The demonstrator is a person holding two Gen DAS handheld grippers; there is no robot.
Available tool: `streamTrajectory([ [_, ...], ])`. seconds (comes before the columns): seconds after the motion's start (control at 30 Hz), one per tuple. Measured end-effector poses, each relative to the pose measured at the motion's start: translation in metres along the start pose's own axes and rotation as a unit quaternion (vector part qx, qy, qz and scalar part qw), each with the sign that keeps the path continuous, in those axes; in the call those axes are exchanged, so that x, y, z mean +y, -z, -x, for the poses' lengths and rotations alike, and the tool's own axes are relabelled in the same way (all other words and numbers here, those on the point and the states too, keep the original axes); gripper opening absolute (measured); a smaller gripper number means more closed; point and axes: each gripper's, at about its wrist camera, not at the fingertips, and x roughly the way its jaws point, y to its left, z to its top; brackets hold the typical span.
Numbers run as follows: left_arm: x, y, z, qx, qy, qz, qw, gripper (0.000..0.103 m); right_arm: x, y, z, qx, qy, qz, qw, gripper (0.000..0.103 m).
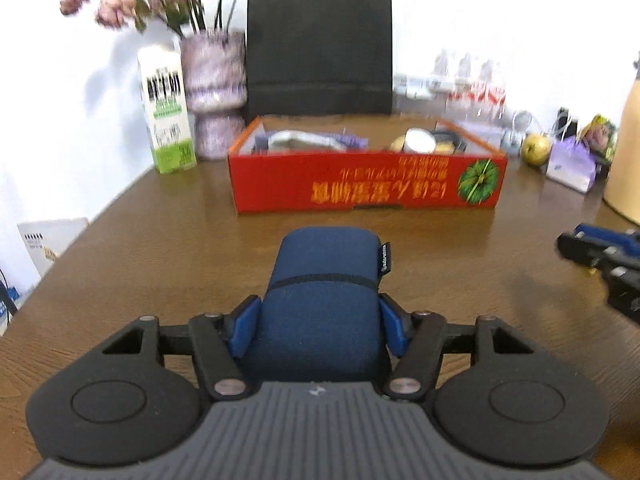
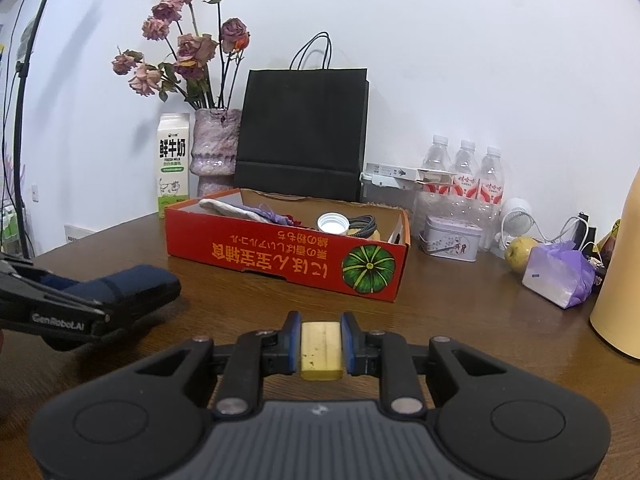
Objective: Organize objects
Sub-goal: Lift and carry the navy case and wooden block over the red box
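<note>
A brown wooden surface (image 2: 460,308) fills the lower part of both views and runs back to a white wall. Against the wall stands a black paper bag (image 2: 304,128) with thin handles, upright, just behind a shallow red cardboard box (image 2: 288,256) printed with orange writing and a green pumpkin picture. The box lies open on the surface and holds a grey cloth (image 2: 232,210), some purple material, a round white lid (image 2: 332,222) and a dark coiled cord (image 2: 362,224). Left of the bag is a mottled purple vase (image 2: 214,152) of dried pink roses, and just left of the vase a white and green milk carton (image 2: 173,160) stands upright. Right of the box, three clear water bottles (image 2: 464,176) with red labels stand in a row near the wall, with a small pale tin (image 2: 452,242) in front of them. Further right lie a yellow-green pear (image 2: 518,254) and, touching it, a crumpled purple plastic bag (image 2: 560,276); a tall cream container shows at the right edge. The left claw (image 1: 318,320) pinches a dark blue fabric pouch (image 1: 324,280) between its blue pads, the pouch pointing toward the red box and held near its front wall, on or just above the surface; which cannot be told. The right claw (image 2: 320,344) is pressed onto a small yellow block (image 2: 321,350), held low over the surface in front of the box, with the left claw and pouch off to its left.
</note>
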Motion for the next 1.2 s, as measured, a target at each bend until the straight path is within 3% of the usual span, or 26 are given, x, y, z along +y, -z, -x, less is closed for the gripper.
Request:
streamTrajectory([
  [0.13, -0.01, -0.006, 0.017, -0.036, -0.006, 0.011, 0.9993, 0.062, 0.0, 0.0, 0.001, -0.005, -0.004, -0.003, 1.0, 0.02],
  [0.47, -0.028, -0.038, 0.028, -0.084, -0.021, 0.024, 0.9959, 0.062, 0.003, -0.021, -0.002, -0.028, -0.014, -0.021, 0.999, 0.02],
  [1.2, -0.022, -0.123, -0.026, -0.144, -0.023, 0.064, 0.9873, 0.062, 0.008, -0.089, -0.089, -0.081, -0.02, -0.026, 0.996, 0.02],
])
